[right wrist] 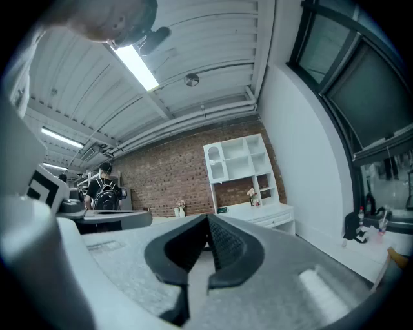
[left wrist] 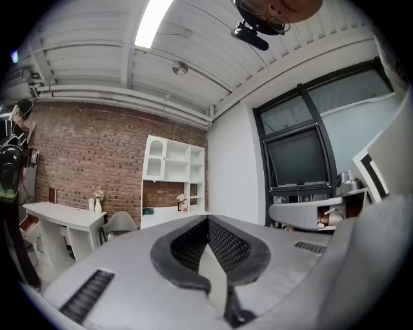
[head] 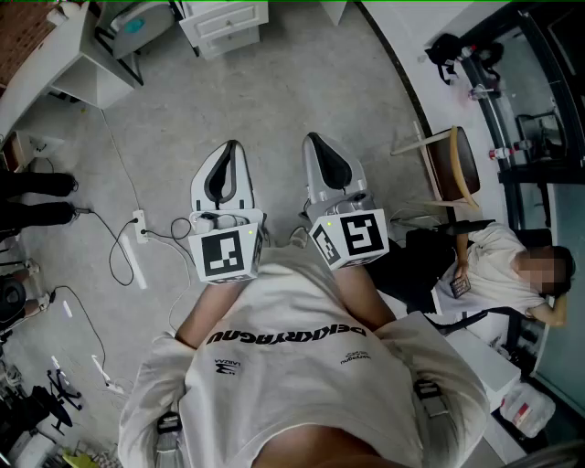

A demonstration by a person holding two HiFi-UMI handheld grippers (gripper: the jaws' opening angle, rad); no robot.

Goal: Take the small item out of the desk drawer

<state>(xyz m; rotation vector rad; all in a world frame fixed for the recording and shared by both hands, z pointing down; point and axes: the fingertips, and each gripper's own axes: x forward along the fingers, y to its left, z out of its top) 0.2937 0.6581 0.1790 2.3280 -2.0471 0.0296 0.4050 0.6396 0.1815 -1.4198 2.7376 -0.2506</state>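
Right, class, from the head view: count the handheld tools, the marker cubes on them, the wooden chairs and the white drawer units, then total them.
Tools: 2, the left tool and the right tool
Marker cubes: 2
Wooden chairs: 1
White drawer units: 1
Total: 6

Head camera looks steeply down, close over the left gripper (head: 228,151) and right gripper (head: 313,139) above the floor (head: 302,82). Each gripper camera rides just behind its jaws, facing level (side by side) toward the same brick wall (left wrist: 90,155) and white shelf unit (left wrist: 173,161).
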